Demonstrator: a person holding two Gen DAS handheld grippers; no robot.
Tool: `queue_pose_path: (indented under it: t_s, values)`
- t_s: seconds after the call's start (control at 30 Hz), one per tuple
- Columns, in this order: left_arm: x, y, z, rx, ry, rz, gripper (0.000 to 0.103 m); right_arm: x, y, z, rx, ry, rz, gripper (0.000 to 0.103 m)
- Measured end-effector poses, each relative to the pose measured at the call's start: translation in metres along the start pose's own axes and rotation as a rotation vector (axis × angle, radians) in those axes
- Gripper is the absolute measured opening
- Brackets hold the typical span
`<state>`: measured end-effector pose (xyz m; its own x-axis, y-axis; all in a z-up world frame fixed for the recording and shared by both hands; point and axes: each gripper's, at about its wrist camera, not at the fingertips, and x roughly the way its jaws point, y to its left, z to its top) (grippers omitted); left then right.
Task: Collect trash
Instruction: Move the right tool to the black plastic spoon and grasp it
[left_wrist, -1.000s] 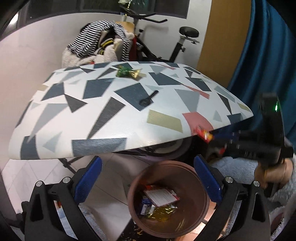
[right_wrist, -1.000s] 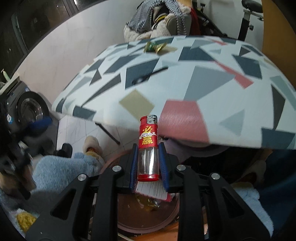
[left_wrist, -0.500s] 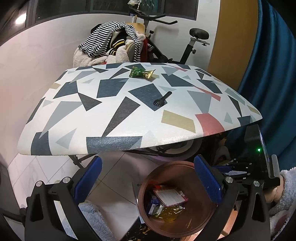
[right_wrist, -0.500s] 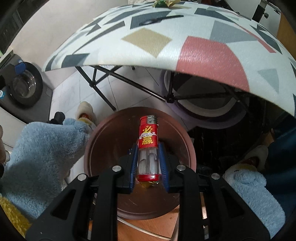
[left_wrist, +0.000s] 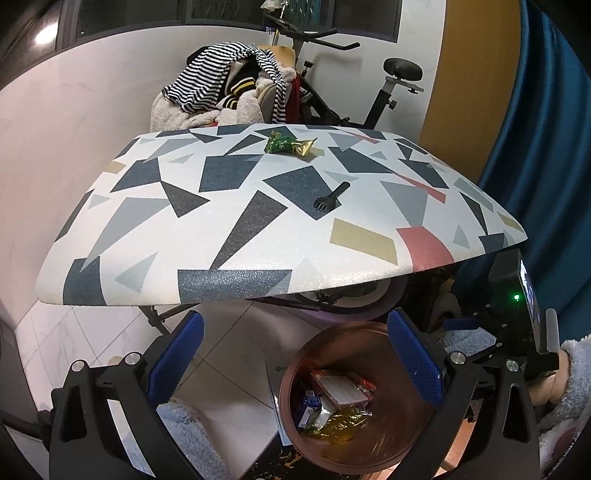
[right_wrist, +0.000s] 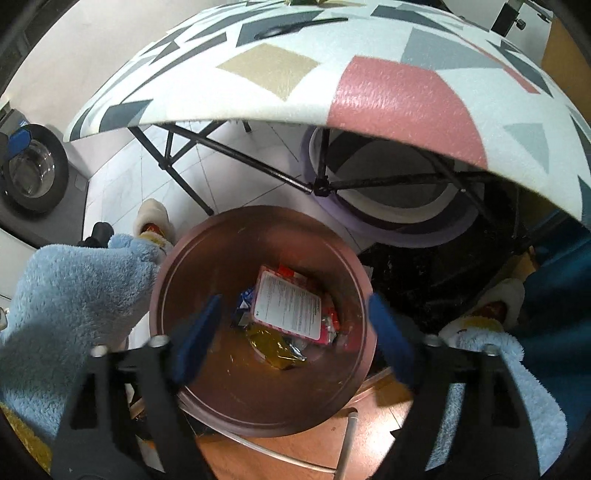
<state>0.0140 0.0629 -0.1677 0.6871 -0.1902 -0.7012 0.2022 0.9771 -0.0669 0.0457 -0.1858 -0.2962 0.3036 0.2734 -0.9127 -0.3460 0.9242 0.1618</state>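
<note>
Right gripper (right_wrist: 295, 332) over the bin (right_wrist: 207, 373), jaws opening, nothing between them. Left gripper (left_wrist: 295, 354) spread, empty, near the table (left_wrist: 221, 229). Wrappers (right_wrist: 288, 306) lie in the bin; a green wrapper (left_wrist: 290, 143) and fork (left_wrist: 331, 197) lie on the table's far side.

My left wrist view: looks obliquely down over the patterned table (left_wrist: 229, 221), with the brown bin (left_wrist: 388, 439) low and near. My right wrist view: looks steeply down, close above the same bin (right_wrist: 192, 273), the table edge (right_wrist: 369, 107) overhead. Shared: bin, table.
</note>
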Motion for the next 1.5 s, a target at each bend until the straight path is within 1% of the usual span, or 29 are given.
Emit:
queue_pose_path:
  t_s: [0.03, 0.07, 0.3, 0.4, 0.5, 0.53, 0.63, 0.7, 0.8, 0.83, 0.87, 0.9, 0.93, 1.03, 1.07, 1.13, 1.23, 1.27, 1.33, 1.4, 1.5]
  values:
    - [0.0, 0.0, 0.0, -0.001, -0.002, 0.001, 0.097, 0.0, -0.001, 0.001, 0.0, -0.001, -0.002, 0.093]
    - [0.0, 0.001, 0.0, -0.003, -0.003, 0.002, 0.097, -0.001, -0.002, 0.002, -0.001, -0.002, -0.004, 0.093]
    - [0.002, 0.004, 0.004, -0.004, -0.013, 0.007, 0.097, -0.008, -0.006, 0.007, 0.014, -0.02, -0.019, 0.094]
    - [0.005, 0.005, 0.007, -0.001, -0.012, -0.002, 0.097, -0.014, -0.01, 0.011, 0.026, -0.038, -0.023, 0.094]
    - [0.006, 0.008, 0.013, 0.004, -0.028, -0.007, 0.097, -0.023, -0.012, 0.018, 0.029, -0.065, -0.02, 0.094]
    - [0.007, 0.009, 0.016, 0.007, -0.035, -0.007, 0.097, -0.031, -0.013, 0.025, 0.026, -0.087, -0.015, 0.094]
    - [0.011, 0.012, 0.025, 0.022, -0.047, 0.004, 0.097, -0.041, -0.014, 0.037, 0.022, -0.118, -0.006, 0.094]
    - [0.014, 0.015, 0.032, 0.032, -0.053, 0.018, 0.097, -0.047, -0.017, 0.053, 0.021, -0.14, 0.001, 0.094]
    - [0.018, 0.022, 0.045, 0.039, -0.066, 0.024, 0.097, -0.045, -0.018, 0.086, 0.027, -0.159, 0.017, 0.093]
    - [0.02, 0.025, 0.048, 0.036, -0.069, 0.022, 0.097, -0.043, -0.018, 0.093, 0.027, -0.16, 0.02, 0.089]
    - [0.022, 0.029, 0.052, 0.031, -0.071, 0.019, 0.097, -0.038, -0.018, 0.107, 0.03, -0.161, 0.021, 0.086]
    - [0.023, 0.032, 0.056, 0.028, -0.072, 0.018, 0.097, -0.033, -0.018, 0.123, 0.036, -0.16, 0.025, 0.085]
    - [0.025, 0.036, 0.06, 0.023, -0.075, 0.021, 0.097, -0.033, -0.017, 0.13, 0.043, -0.169, 0.034, 0.081]
    - [0.03, 0.047, 0.069, 0.004, -0.083, 0.045, 0.097, -0.016, -0.018, 0.171, 0.113, -0.144, 0.086, 0.068]
    - [0.032, 0.052, 0.071, -0.006, -0.084, 0.049, 0.097, -0.014, -0.018, 0.178, 0.126, -0.139, 0.092, 0.062]
    - [0.036, 0.06, 0.074, -0.023, -0.084, 0.048, 0.097, -0.001, -0.018, 0.198, 0.174, -0.112, 0.094, 0.057]
    - [0.041, 0.068, 0.075, -0.035, -0.083, 0.054, 0.097, 0.009, -0.012, 0.214, 0.182, -0.091, 0.054, 0.047]
    - [0.043, 0.071, 0.075, -0.041, -0.083, 0.055, 0.097, 0.013, -0.006, 0.224, 0.17, -0.088, 0.009, 0.043]
    - [0.047, 0.077, 0.074, -0.058, -0.082, 0.052, 0.097, 0.018, 0.002, 0.235, 0.147, -0.087, -0.022, 0.036]
    - [0.051, 0.081, 0.074, -0.077, -0.073, 0.038, 0.097, 0.022, 0.003, 0.242, 0.134, -0.087, -0.039, 0.035]
    - [0.056, 0.084, 0.073, -0.092, -0.068, 0.025, 0.097, 0.026, 0.008, 0.255, 0.107, -0.089, -0.079, 0.028]
